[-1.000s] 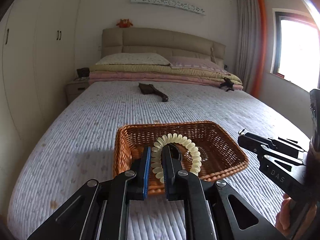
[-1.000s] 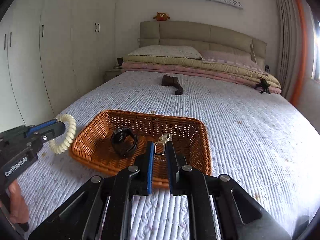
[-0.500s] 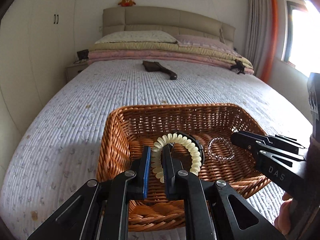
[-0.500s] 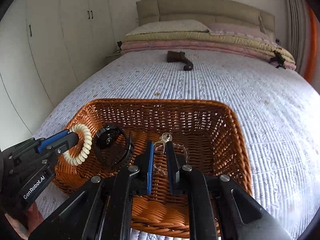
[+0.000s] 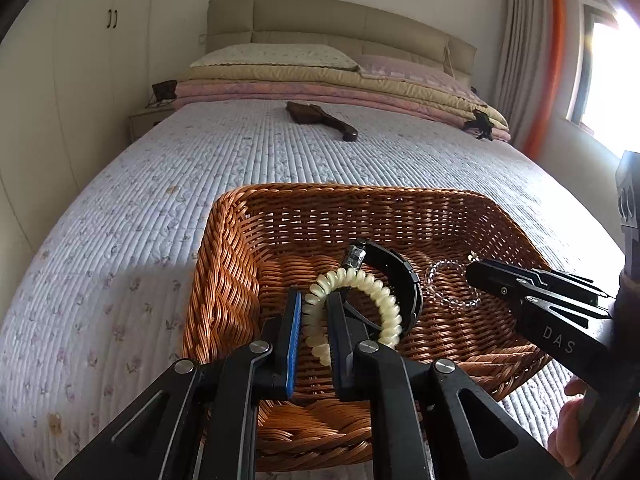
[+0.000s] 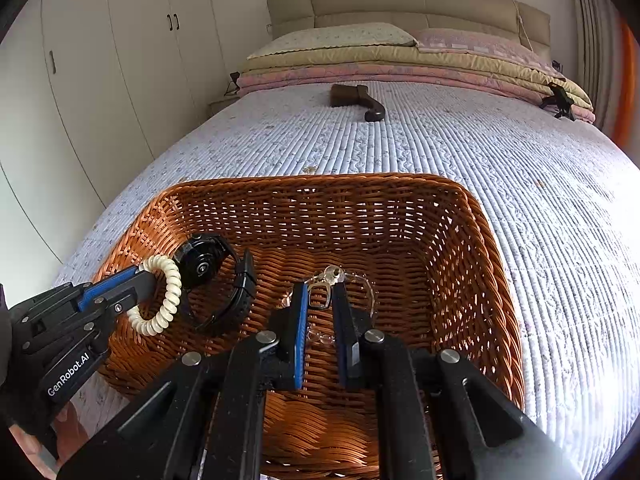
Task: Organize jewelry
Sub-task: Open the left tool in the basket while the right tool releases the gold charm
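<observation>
A brown wicker basket [image 5: 232,248] [image 6: 472,264] sits on the bed. My left gripper [image 5: 316,304] [image 6: 142,280] is shut on a cream spiral bracelet [image 5: 372,296] [image 6: 168,300] and holds it inside the basket's left part. A black watch [image 5: 400,268] [image 6: 208,264] lies on the basket floor beside it. My right gripper [image 6: 320,292] [image 5: 474,270] is shut on the clasp of a clear bead bracelet [image 6: 370,292] [image 5: 448,296], low inside the basket; its beads rest on the floor.
The basket stands on a quilted lilac bedspread [image 5: 140,208]. A dark brown object [image 5: 320,120] [image 6: 360,100] lies mid-bed. Folded blankets and pillows [image 5: 320,76] are stacked at the headboard. Wardrobes line the left wall; a window is at right.
Both grippers have moved forward and down into the basket with their bracelets. The clear bead bracelet now rests on the basket floor.
</observation>
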{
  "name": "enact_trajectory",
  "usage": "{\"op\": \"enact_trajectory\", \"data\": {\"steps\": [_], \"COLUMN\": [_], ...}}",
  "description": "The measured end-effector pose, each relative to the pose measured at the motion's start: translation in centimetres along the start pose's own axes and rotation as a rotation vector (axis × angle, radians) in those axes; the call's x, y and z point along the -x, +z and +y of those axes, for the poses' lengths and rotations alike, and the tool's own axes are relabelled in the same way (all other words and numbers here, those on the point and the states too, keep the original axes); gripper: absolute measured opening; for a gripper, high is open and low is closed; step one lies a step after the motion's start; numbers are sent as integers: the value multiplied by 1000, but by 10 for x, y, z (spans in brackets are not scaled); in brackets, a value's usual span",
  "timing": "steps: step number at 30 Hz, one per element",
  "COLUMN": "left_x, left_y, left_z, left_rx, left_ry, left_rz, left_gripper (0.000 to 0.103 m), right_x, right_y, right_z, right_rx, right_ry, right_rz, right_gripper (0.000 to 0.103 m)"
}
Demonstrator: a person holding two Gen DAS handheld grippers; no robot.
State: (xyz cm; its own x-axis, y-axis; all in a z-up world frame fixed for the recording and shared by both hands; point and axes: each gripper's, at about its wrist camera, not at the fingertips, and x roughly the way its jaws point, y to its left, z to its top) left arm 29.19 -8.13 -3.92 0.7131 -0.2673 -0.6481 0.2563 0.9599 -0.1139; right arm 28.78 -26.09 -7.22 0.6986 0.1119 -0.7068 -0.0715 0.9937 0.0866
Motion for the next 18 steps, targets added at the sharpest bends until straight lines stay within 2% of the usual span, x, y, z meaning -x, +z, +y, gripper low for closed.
{"op": "enact_trajectory", "data": {"steps": [3, 5, 6, 10, 18], "left_x": [4, 9, 13, 26, 64], "left_y": [1, 2, 2, 3, -3], "left_z": [3, 3, 3, 3, 5], "left_rx": [20, 25, 27, 37, 56], "left_ry": [-32, -27, -28, -40, -60], "left_rz": [-6, -25, -43, -85, -153], "left_gripper": [19, 36, 39, 40, 40], "right_x": [-1, 0, 1, 10, 48], "right_y": [0, 0, 0, -1, -7], "right_z": [-1, -2, -1, -1, -3], "right_rx": [-9, -10, -10, -12, -47], "right_ry": [2, 4, 3, 12, 49], "right_rz": [10, 5, -1, -36, -117], "right_gripper": [17, 21, 22, 31, 31]}}
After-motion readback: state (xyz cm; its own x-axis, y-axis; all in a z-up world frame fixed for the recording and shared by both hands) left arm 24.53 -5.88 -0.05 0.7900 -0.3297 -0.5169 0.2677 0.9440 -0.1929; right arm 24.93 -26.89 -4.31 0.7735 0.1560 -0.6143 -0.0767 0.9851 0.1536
